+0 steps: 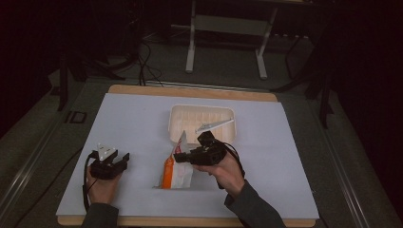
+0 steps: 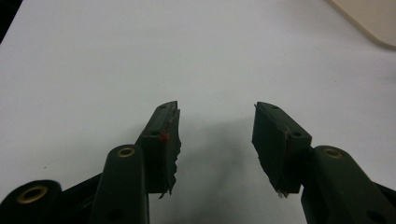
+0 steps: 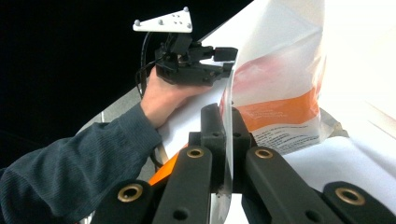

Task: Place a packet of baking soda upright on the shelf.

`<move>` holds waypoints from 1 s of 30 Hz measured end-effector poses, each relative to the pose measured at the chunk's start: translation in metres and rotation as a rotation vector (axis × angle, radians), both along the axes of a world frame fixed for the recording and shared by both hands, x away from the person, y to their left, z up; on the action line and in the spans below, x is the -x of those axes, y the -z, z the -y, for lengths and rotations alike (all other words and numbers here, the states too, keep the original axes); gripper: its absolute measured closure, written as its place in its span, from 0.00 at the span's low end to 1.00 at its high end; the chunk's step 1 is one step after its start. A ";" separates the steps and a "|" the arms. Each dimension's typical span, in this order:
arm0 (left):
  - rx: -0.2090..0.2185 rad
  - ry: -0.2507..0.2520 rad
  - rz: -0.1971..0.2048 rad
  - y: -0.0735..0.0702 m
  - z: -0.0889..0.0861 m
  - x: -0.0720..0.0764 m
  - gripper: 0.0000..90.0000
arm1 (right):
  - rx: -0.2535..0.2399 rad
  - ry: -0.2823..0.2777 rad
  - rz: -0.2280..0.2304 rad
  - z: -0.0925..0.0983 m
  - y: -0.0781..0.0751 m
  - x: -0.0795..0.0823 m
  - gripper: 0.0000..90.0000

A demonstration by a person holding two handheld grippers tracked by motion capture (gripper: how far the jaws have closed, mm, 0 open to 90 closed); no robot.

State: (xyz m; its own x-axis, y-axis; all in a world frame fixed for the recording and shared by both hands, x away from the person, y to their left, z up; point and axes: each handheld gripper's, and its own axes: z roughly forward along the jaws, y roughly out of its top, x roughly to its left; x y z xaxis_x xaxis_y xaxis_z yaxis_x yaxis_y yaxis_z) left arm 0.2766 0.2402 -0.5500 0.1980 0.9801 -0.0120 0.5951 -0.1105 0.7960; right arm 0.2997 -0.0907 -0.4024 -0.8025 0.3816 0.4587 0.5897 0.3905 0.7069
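An orange and white plastic pouch point(image 1: 177, 173) stands tilted on the white sheet in the middle of the table. My right gripper point(image 1: 178, 156) is shut on the pouch's upper edge. In the right gripper view the thin edge of the pouch point(image 3: 280, 107) runs straight between the closed jaws of the right gripper point(image 3: 227, 114). My left gripper point(image 1: 124, 160) rests at the left of the table, apart from the pouch, jaws pointing toward it. In its own view the left gripper point(image 2: 215, 112) is open over bare white sheet. A torn clear strip point(image 1: 214, 125) lies in the cream tray point(image 1: 178, 118).
The cream tray stands just behind the pouch; its corner point(image 2: 369, 18) shows at the top right of the left gripper view. The white sheet point(image 1: 128, 118) covers a wooden table. A metal stand point(image 1: 227, 28) and cables lie on the dark floor beyond.
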 end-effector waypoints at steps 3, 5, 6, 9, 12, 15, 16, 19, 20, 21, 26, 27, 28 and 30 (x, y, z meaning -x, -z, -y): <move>-0.001 -0.001 0.002 0.000 0.000 0.000 0.57 | -0.004 0.004 0.001 0.002 -0.003 -0.003 1.00; 0.000 -0.001 0.005 0.000 0.000 0.000 0.57 | -0.009 0.006 0.006 0.004 -0.006 -0.004 1.00; 0.000 -0.001 0.006 0.000 0.000 0.000 0.57 | -0.008 0.008 0.008 0.005 -0.008 -0.005 1.00; -0.002 -0.001 0.008 0.000 0.000 0.000 0.57 | -0.008 0.015 0.015 0.007 -0.013 -0.007 1.00; -0.002 -0.002 0.010 0.000 0.000 0.000 0.57 | -0.001 0.021 0.023 0.009 -0.017 -0.009 1.00; -0.001 -0.004 0.011 0.000 0.000 0.001 0.57 | 0.002 0.025 0.035 0.010 -0.019 -0.011 1.00; -0.001 -0.005 0.011 0.000 0.000 0.001 0.57 | 0.005 0.027 0.038 0.010 -0.020 -0.011 1.00; -0.003 -0.006 0.012 0.000 0.000 0.001 0.57 | 0.007 0.029 0.043 0.010 -0.022 -0.012 1.00; -0.008 -0.006 0.013 0.000 0.000 0.001 0.57 | 0.011 0.030 0.047 0.010 -0.024 -0.012 1.00; -0.010 -0.006 0.014 0.000 0.001 0.001 0.57 | 0.014 0.032 0.055 0.010 -0.026 -0.013 1.00; -0.019 -0.010 0.022 0.000 0.002 0.002 0.57 | 0.015 0.039 0.072 0.011 -0.032 -0.016 1.00; -0.018 -0.011 0.023 0.000 0.002 0.002 0.57 | 0.017 0.041 0.074 0.011 -0.033 -0.017 1.00; -0.018 -0.011 0.023 0.000 0.002 0.002 0.57 | 0.018 0.041 0.078 0.011 -0.034 -0.018 1.00; -0.018 -0.013 0.024 0.000 0.001 0.002 0.57 | 0.022 0.046 0.083 0.012 -0.036 -0.018 1.00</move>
